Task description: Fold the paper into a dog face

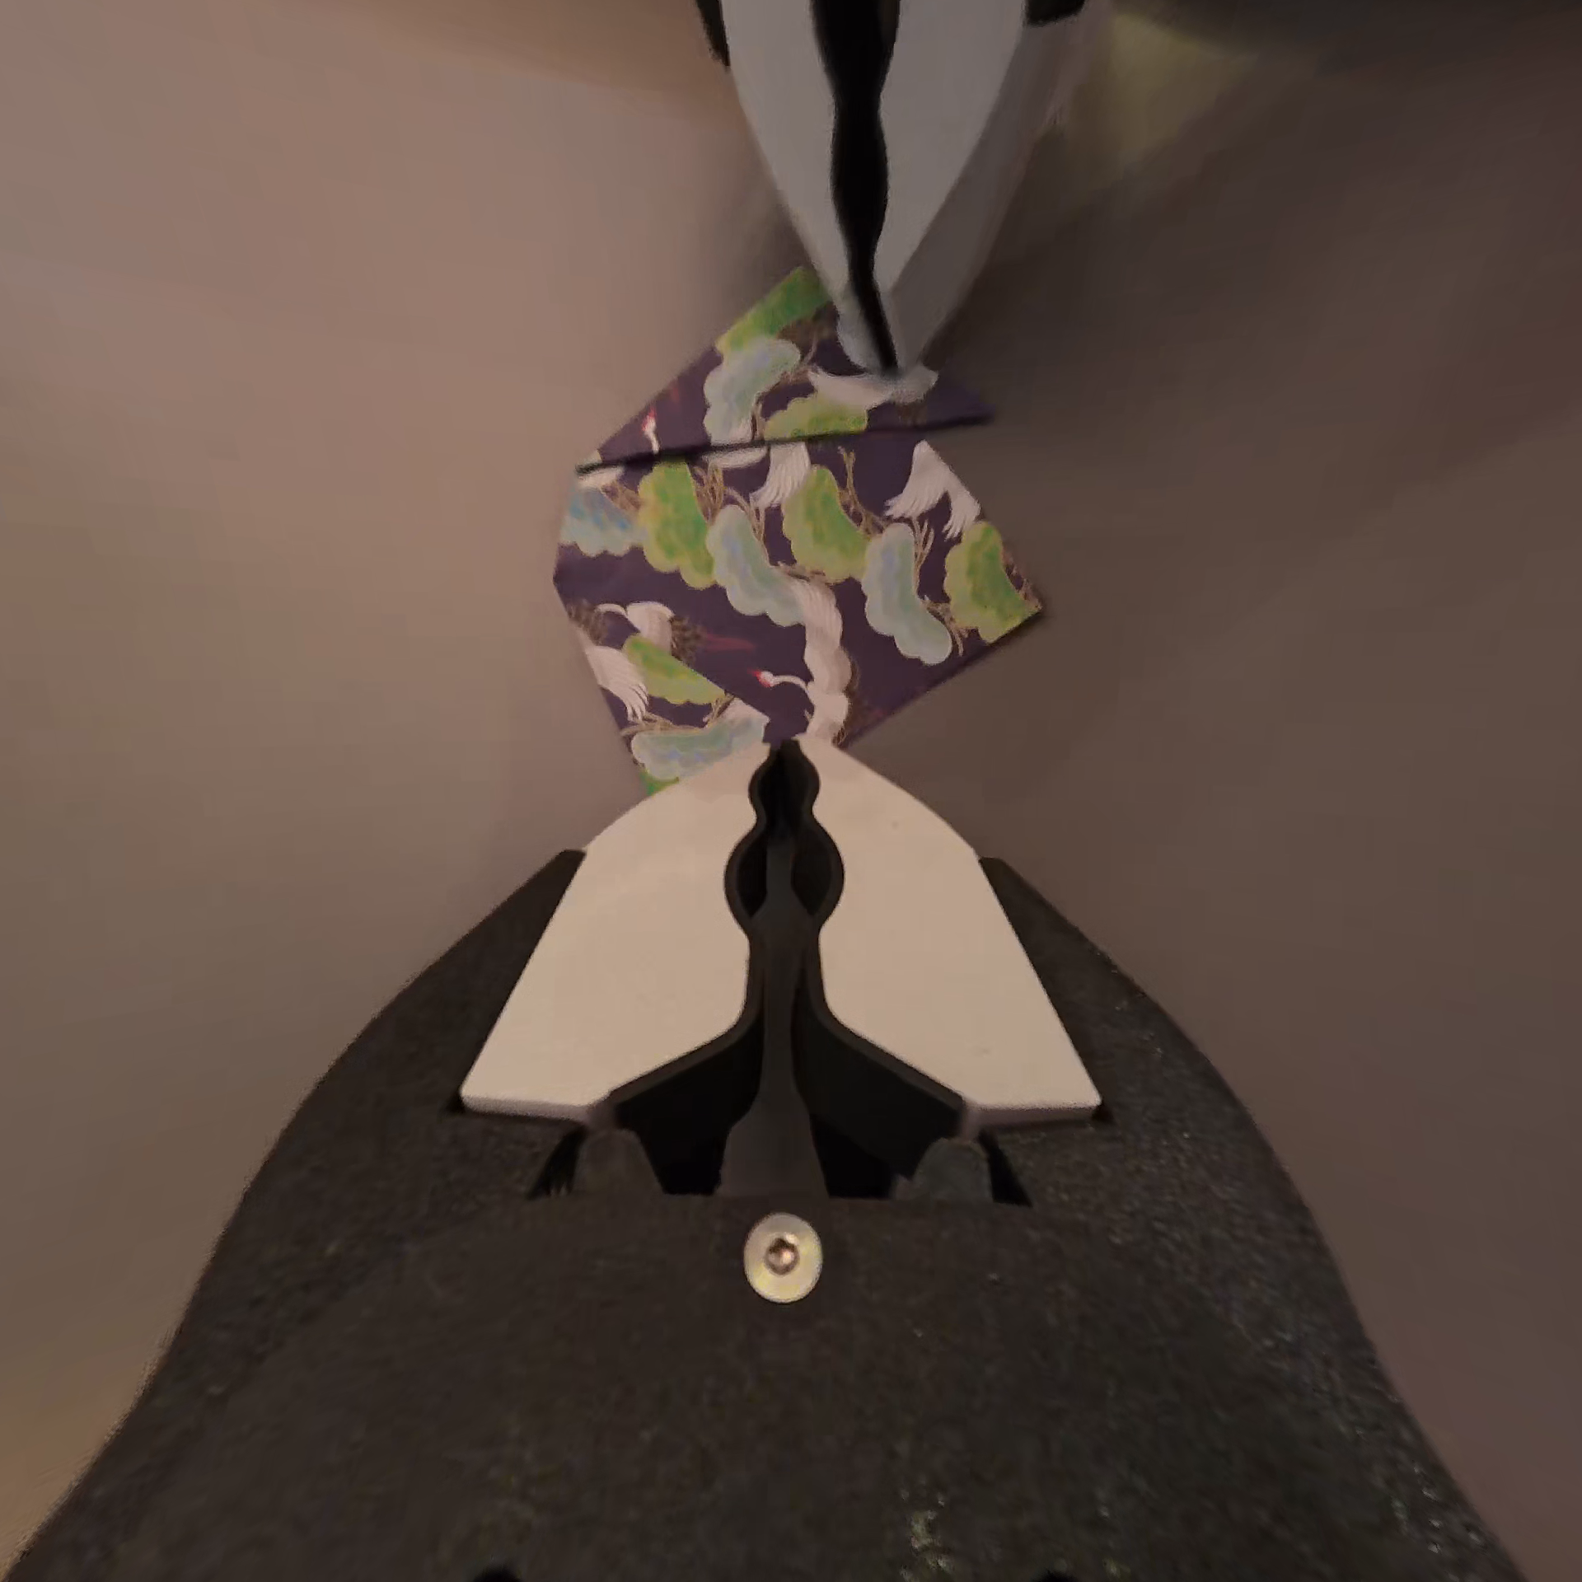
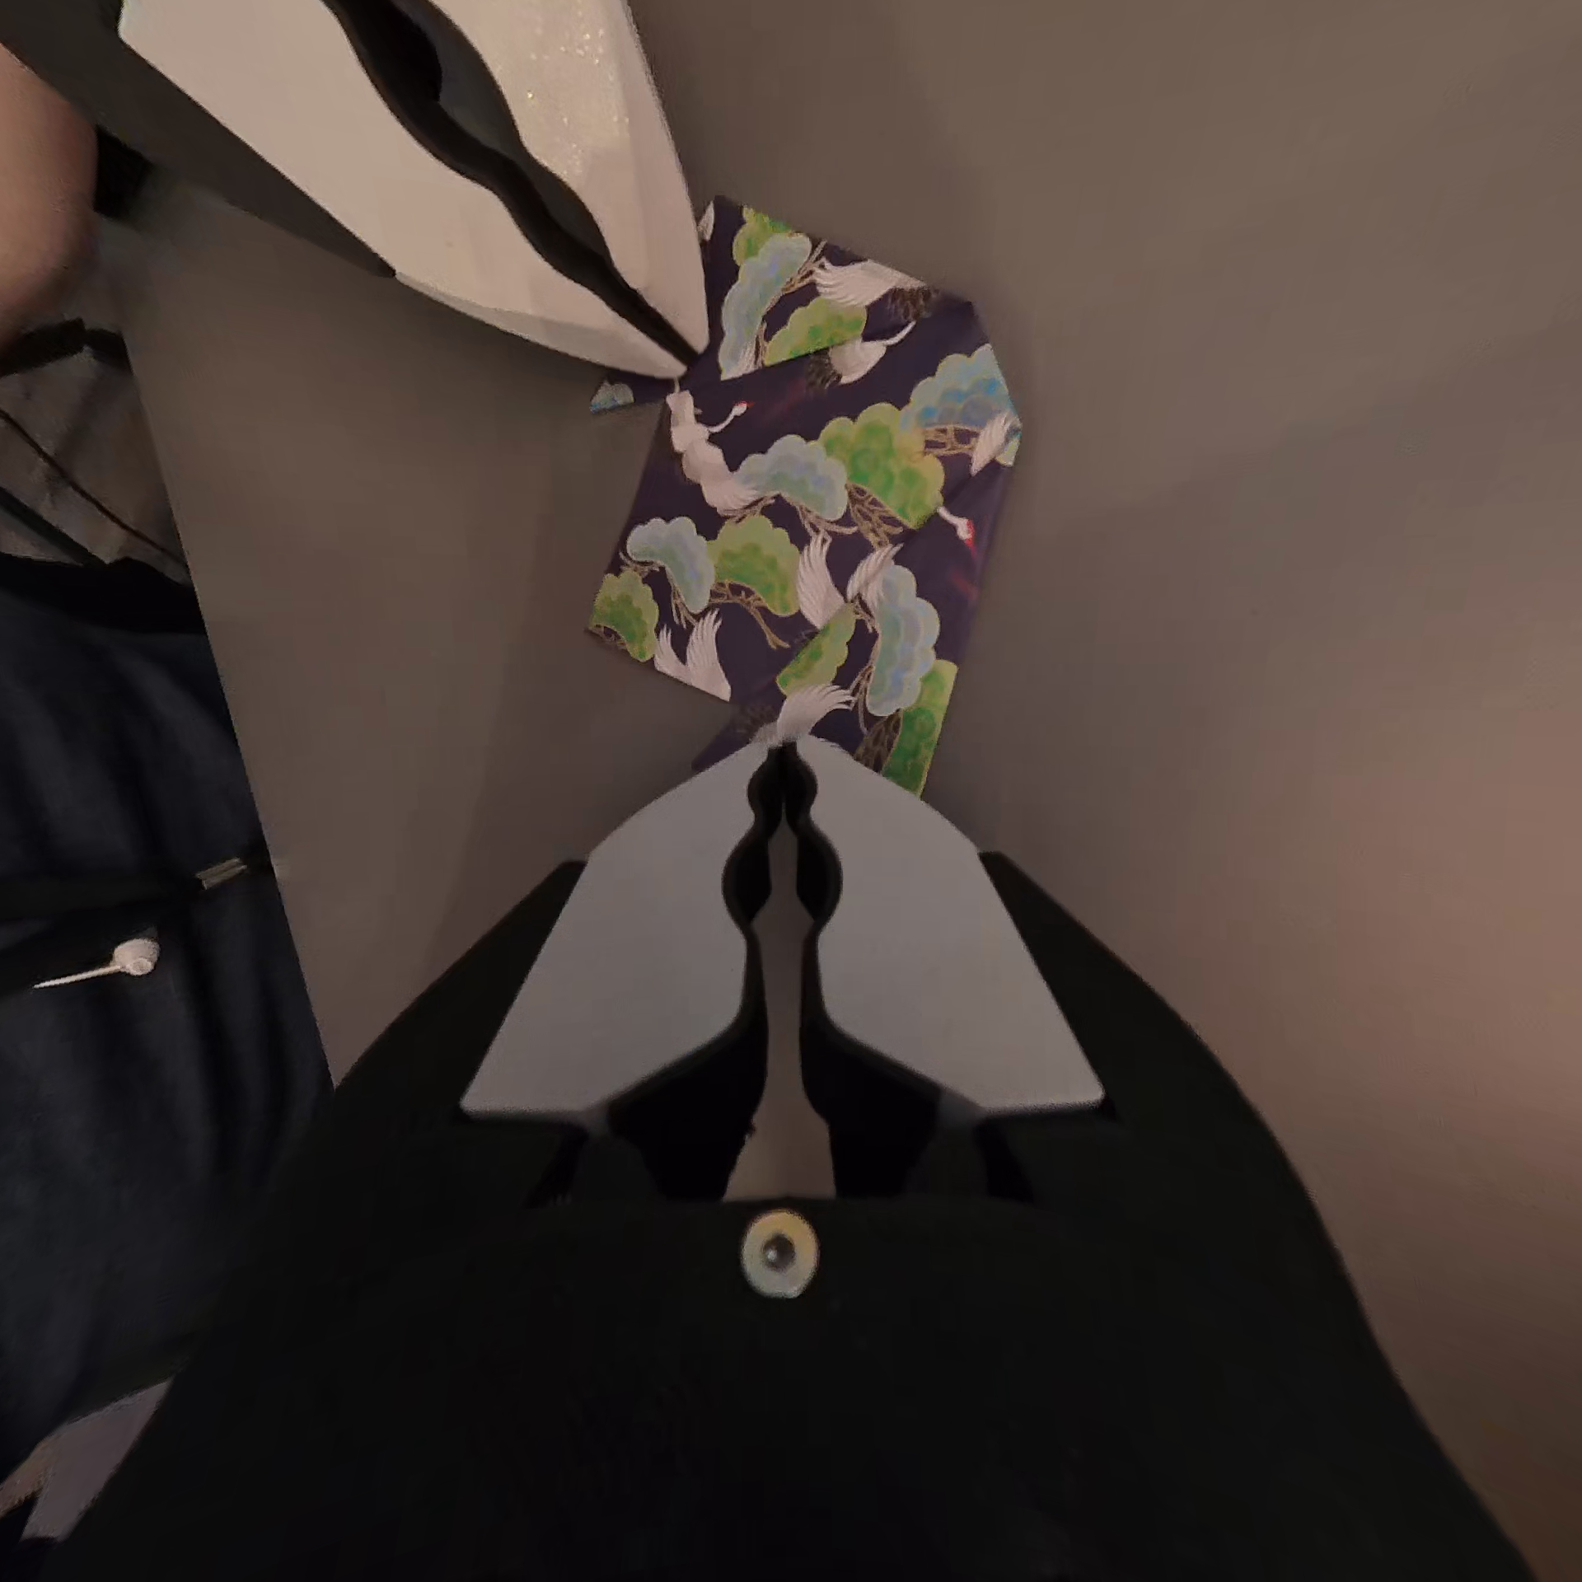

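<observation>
Pinching the patterned paper (image 1: 796, 591) at opposite ends, I keep it flat on the grey desk (image 1: 300, 428) so earlier creases stay put. My left fingers (image 1: 792, 753) are closed on its near corner, anchoring it. My right fingers (image 2: 783, 749) are closed on a folded flap at the far end, probably to shape an ear.

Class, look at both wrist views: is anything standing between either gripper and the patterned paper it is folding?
Nothing visible does. The left gripper has its jaws closed on one corner of the folded paper, and the right gripper is closed on the opposite corner. Only the bare grey table surrounds the paper.
</observation>
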`<state>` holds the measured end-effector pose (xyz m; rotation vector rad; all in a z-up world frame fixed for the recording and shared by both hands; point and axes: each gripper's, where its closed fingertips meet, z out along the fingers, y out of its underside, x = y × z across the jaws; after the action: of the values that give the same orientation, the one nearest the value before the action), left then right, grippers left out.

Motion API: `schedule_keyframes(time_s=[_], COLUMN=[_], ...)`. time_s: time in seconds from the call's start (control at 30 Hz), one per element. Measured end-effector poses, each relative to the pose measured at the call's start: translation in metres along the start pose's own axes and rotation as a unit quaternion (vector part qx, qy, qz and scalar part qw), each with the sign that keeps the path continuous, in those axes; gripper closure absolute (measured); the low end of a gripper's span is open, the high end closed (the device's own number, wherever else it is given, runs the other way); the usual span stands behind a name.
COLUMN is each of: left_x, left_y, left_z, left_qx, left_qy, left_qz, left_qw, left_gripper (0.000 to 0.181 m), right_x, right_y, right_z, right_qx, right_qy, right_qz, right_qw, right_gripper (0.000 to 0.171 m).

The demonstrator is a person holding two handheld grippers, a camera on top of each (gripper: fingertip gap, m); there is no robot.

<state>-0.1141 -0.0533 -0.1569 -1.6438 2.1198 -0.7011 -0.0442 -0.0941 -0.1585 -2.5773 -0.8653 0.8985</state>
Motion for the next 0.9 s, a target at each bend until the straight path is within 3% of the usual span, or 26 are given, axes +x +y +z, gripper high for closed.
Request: schedule_keyframes(time_s=[0.03,0.9], left_x=[0.0003,0.0007], left_y=[0.0001,0.0000], left_z=[-0.0001,-0.0029], left_qx=[0.004,0.052], left_qy=[0.000,0.032], left_qz=[-0.002,-0.050], left_qw=[1.000,0.997], left_gripper=[0.181,0.181], right_x=[0.0000,0.0012], right_y=[0.0001,0.0016], right_z=[-0.0001,-0.0026], right_qx=[0.003,0.018], right_qy=[0.000,-0.007], right_qz=[0.005,0.031], right_qw=[1.000,0.999], right_gripper=[0.169,0.169])
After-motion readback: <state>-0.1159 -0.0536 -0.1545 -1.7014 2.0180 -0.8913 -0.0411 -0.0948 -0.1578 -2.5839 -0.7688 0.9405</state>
